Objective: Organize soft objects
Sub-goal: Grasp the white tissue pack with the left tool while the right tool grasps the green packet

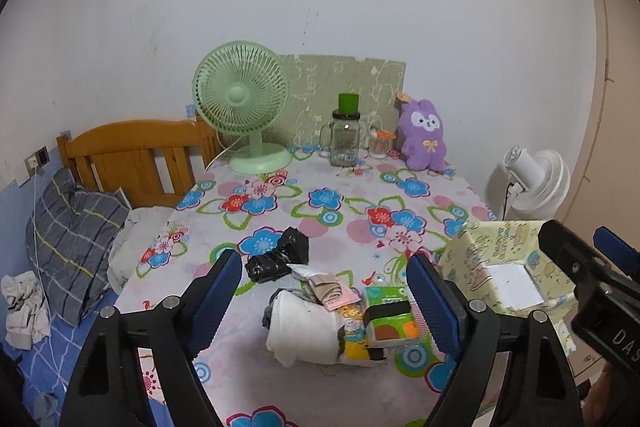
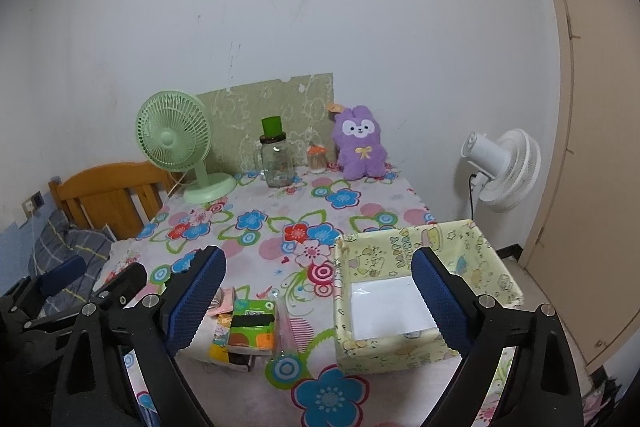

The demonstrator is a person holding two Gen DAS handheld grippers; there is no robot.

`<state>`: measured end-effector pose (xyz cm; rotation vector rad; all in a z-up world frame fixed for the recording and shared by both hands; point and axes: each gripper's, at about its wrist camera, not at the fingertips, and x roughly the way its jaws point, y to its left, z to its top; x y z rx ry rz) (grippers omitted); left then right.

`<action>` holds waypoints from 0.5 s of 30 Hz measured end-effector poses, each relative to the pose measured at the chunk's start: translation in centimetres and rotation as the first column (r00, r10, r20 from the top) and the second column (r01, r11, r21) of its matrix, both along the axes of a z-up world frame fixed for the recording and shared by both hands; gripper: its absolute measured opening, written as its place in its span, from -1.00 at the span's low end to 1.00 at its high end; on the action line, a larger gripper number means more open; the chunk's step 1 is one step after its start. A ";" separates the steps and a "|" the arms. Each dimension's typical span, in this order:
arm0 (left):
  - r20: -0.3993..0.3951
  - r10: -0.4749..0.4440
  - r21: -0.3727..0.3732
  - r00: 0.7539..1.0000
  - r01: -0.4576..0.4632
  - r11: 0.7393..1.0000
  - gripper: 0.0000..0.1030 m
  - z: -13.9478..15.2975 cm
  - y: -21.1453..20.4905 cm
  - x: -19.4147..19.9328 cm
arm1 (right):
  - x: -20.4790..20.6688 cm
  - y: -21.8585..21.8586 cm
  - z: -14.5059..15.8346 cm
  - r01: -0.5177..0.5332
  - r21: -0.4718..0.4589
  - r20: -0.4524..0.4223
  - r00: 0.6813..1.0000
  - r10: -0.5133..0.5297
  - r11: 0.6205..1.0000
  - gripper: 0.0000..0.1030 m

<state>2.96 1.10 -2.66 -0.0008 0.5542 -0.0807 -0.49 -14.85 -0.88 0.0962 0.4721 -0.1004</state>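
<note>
Only left wrist view shows black bundle (image 1: 278, 255).

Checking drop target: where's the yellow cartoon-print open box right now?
The yellow cartoon-print open box sits at the floral table's near right edge, right of the green tissue pack; the right wrist view shows it best.

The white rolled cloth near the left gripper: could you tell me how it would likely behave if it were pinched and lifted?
The white rolled cloth looks soft and wrinkled, so it would probably squash between the pads. Its loose lower edge suggests that it may unroll and droop. It touches the green tissue pack, which might shift.
</note>
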 end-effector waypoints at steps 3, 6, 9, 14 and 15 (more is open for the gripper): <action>-0.013 -0.001 0.014 1.000 0.002 1.000 0.67 -0.7 0.2 0.7 | 1.1 0.3 -0.7 -0.009 0.008 -0.017 1.000 0.009 1.000 0.80; -0.026 -0.003 0.034 1.000 0.004 0.999 0.67 -1.6 0.5 1.5 | 2.0 1.1 -1.6 -0.033 0.007 -0.031 0.999 0.033 0.999 0.77; -0.042 -0.001 0.051 0.999 0.003 0.999 0.65 -2.4 1.0 2.2 | 2.8 2.0 -2.5 -0.060 0.013 -0.044 0.997 0.060 0.998 0.77; -0.081 0.003 0.066 0.997 0.003 0.998 0.64 -3.7 1.7 3.3 | 4.2 3.1 -3.9 -0.088 0.027 -0.073 0.993 0.090 0.996 0.75; -0.090 0.001 0.067 0.996 0.005 0.998 0.64 -4.0 1.8 3.5 | 4.5 3.3 -4.2 -0.093 0.032 -0.080 0.992 0.096 0.995 0.73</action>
